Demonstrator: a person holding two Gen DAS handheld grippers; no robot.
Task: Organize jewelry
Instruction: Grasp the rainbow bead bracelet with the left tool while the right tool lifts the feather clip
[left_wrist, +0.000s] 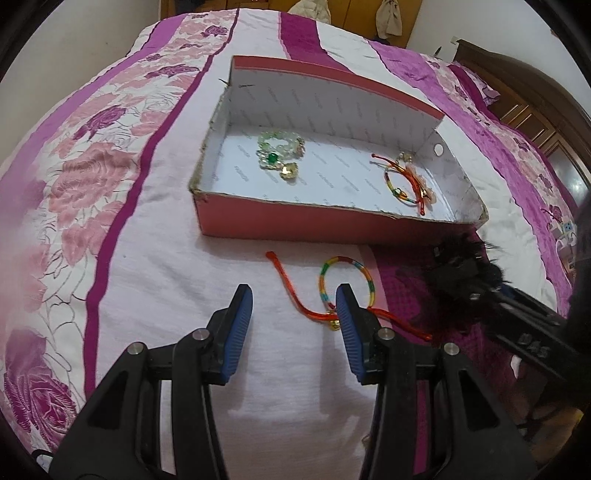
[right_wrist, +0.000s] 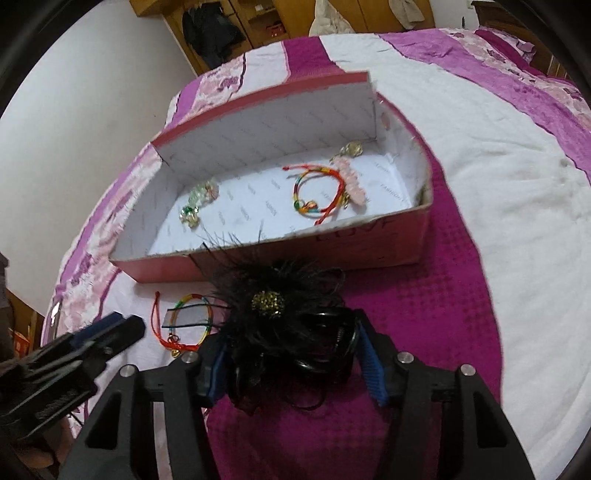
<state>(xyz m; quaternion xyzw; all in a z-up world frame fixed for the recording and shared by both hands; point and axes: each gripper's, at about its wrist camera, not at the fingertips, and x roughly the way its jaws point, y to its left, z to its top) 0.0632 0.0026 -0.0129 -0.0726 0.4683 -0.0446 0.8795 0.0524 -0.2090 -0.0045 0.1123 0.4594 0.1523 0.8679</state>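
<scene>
A rainbow bracelet (left_wrist: 345, 282) with a red cord and a small gold bell lies on the bedspread just in front of the pink box (left_wrist: 314, 223). My left gripper (left_wrist: 293, 310) hovers open over it; its right finger covers part of the ring and nothing is between the pads. My right gripper (right_wrist: 291, 345) is shut on a black feather hair clip (right_wrist: 273, 306) with a gold centre, close to the box's front wall (right_wrist: 369, 245). Inside the box lie a green bead bracelet (left_wrist: 280, 153), a second rainbow bracelet (right_wrist: 314, 197) and a pink bead piece (right_wrist: 352, 181).
The box stands on a bed with a purple and pink floral bedspread (left_wrist: 85, 177); a magenta patch (right_wrist: 424, 325) lies under my right gripper. Wooden wardrobes (right_wrist: 258, 26) stand behind the bed. My left gripper (right_wrist: 110, 328) shows at the lower left of the right wrist view.
</scene>
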